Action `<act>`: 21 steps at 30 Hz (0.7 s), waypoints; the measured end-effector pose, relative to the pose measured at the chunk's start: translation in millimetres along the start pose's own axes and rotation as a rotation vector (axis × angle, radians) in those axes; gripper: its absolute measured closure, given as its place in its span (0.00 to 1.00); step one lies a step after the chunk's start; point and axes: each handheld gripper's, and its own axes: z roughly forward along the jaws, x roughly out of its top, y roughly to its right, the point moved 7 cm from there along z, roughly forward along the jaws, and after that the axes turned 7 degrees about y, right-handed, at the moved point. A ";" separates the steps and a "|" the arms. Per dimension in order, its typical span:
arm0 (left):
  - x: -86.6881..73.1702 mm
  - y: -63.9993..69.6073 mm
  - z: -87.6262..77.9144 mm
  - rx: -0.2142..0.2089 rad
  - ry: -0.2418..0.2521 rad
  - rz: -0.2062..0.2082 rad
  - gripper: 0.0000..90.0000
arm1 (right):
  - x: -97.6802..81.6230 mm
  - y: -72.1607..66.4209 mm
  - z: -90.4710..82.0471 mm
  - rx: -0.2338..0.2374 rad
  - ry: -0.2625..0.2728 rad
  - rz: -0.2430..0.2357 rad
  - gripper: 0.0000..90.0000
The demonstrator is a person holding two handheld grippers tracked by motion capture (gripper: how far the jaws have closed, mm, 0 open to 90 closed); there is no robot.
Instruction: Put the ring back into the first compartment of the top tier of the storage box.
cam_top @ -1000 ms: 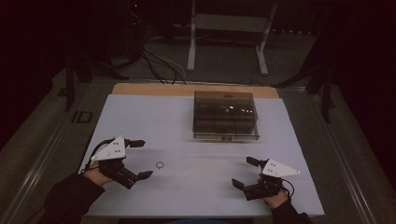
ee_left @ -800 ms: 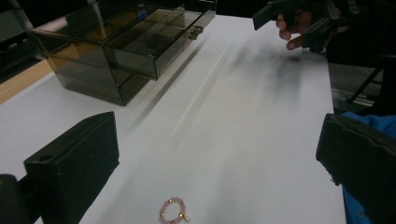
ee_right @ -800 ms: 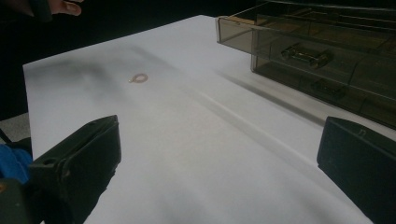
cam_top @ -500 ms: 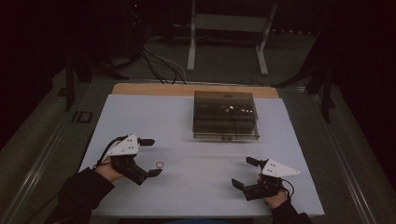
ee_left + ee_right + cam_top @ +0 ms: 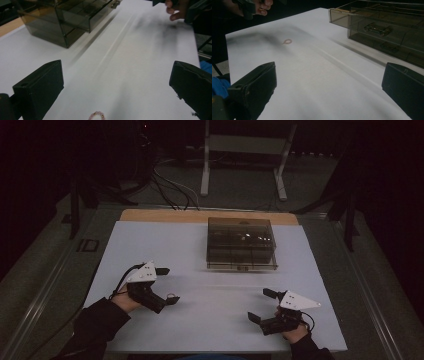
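Dark room on my feed, grey floor with cables (image 5: 165, 187) and a white stand (image 5: 243, 145) behind the worktop (image 5: 210, 265). Worktop is white on top with a strip of bare wood along the far edge.

Biggest item on it: a smoked see-through box (image 5: 241, 243) with drawers, sitting at the far middle, slightly right of centre. From the right tool view I can see metal handles on the drawer fronts (image 5: 377, 28); contents too dark to tell. From the left tool view one drawer (image 5: 85, 12) sticks out a little from the box.

Left tool (image 5: 167, 285) is at the near left, held in a hand with a dark sleeve (image 5: 95, 325), grey plate on top. Jaws are wide apart, nothing between them.

Right tool (image 5: 262, 306) is at the near right, well apart from the left one, also with its grey plate up. Jaws spread wide, gripping nothing, hovering low over bare worktop.

Smallest thing: a little pinkish ring (image 5: 172, 296) lying flat on the worktop, right at the tip of the left tool's lower jaw. In the left tool view it sits at the bottom edge between the two jaws (image 5: 97, 115), with tiny gold-coloured bits on it, looks beaded. Can't tell whether the jaw touches it. From the right tool view it lies far off (image 5: 287, 41), near the other hand.
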 end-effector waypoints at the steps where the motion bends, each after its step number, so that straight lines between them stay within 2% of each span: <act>1: -1.7 -0.9 0.6 0.005 -0.006 0.000 0.01 | 0.0 -0.1 0.0 0.001 0.000 0.000 0.00; 7: -12.0 -11.5 1.7 0.072 -0.017 -0.029 0.01 | -0.2 -0.2 0.1 0.003 -0.002 0.002 0.00; 16: -30.4 -19.4 3.8 0.114 -0.061 -0.076 0.01 | -0.8 -0.1 0.4 0.004 -0.006 0.000 0.00; 21: -39.9 -20.6 7.6 0.128 -0.102 -0.084 0.01 | -1.0 -0.2 0.5 0.005 -0.008 0.001 0.00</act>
